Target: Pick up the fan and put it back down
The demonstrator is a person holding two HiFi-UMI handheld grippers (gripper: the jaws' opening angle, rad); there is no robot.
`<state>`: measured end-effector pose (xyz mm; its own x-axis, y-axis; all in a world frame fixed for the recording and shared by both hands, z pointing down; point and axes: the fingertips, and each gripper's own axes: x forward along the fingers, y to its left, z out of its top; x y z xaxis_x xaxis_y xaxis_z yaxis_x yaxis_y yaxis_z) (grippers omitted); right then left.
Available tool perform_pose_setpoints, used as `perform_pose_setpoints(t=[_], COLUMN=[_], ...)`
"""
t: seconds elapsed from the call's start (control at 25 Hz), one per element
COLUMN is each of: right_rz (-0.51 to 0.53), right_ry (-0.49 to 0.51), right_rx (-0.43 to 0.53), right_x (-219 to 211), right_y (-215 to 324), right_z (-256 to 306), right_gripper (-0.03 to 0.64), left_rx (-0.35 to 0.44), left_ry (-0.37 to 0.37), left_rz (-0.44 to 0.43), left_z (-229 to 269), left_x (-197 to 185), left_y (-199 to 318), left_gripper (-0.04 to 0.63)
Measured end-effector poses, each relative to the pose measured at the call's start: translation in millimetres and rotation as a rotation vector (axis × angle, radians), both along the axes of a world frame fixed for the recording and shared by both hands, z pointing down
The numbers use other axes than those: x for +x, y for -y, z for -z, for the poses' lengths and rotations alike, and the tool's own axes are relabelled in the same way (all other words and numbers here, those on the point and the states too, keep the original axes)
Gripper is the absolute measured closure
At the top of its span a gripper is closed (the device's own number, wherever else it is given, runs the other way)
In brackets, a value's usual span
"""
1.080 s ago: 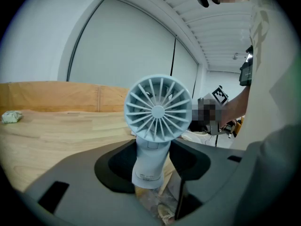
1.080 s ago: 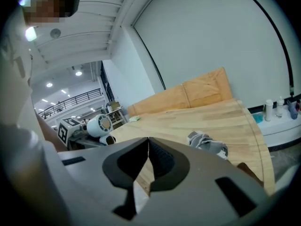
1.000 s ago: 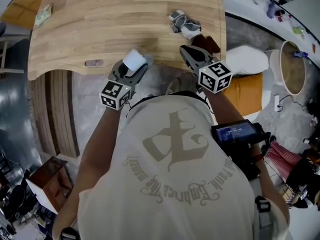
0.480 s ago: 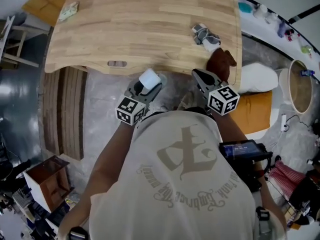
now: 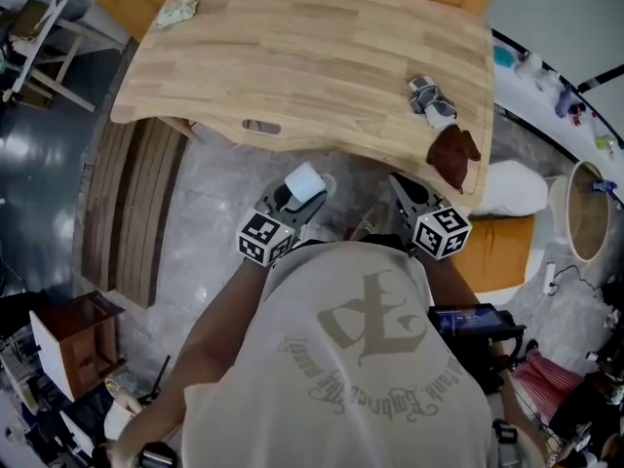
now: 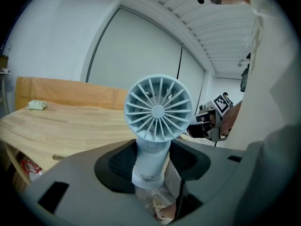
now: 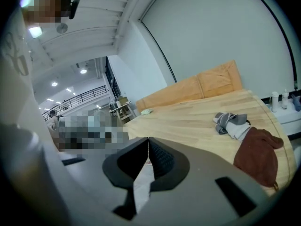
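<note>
A small pale blue fan (image 6: 157,109) stands upright between the jaws of my left gripper (image 6: 153,160), which is shut on its handle. From the head view the fan (image 5: 303,179) shows as a white round head in my left gripper (image 5: 298,189), held over the grey floor just short of the wooden table (image 5: 292,57). To its right my right gripper (image 5: 402,185) is also off the table's near edge. Its jaws meet at the tips with nothing between them in the right gripper view (image 7: 148,147). The table (image 7: 197,117) lies ahead of both.
On the table's right end lie a grey-white cloth bundle (image 5: 429,96) and a brown cloth (image 5: 453,152); a small green thing (image 5: 177,12) sits far left. Wooden slats (image 5: 136,203) lie on the floor at left, a white cushion (image 5: 512,188) and an orange box (image 5: 497,237) at right.
Both grippers have drawn back from the table's near edge and now hang over the floor. The fan stays in the left gripper; the right stays shut.
</note>
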<state>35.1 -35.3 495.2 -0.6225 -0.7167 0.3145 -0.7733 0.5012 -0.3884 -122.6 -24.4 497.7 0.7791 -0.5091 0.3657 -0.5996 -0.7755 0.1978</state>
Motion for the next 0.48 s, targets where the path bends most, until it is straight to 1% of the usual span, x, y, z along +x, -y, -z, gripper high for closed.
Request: perform_pose_setpoints(t=[0.12, 0.36, 0.48], right_rz=[0.008, 0.024, 0.027], right_ry=[-0.002, -0.012, -0.017], right_rx=[0.007, 0.007, 0.011], right_x=[-10, -24, -30], right_y=[-1, -7, -8], right_z=[2, 2, 3], right_gripper=[0.603, 0.603, 0.603], left_rx=[-0.001, -0.015, -0.013], left_ry=[-0.002, -0.045, -0.046], left_rz=[0.011, 0.04, 0.042], left_z=[-3, -2, -3], left_x=[-12, -28, -32], left_y=[-6, -13, -16], left_gripper=[0.367, 0.367, 0.367])
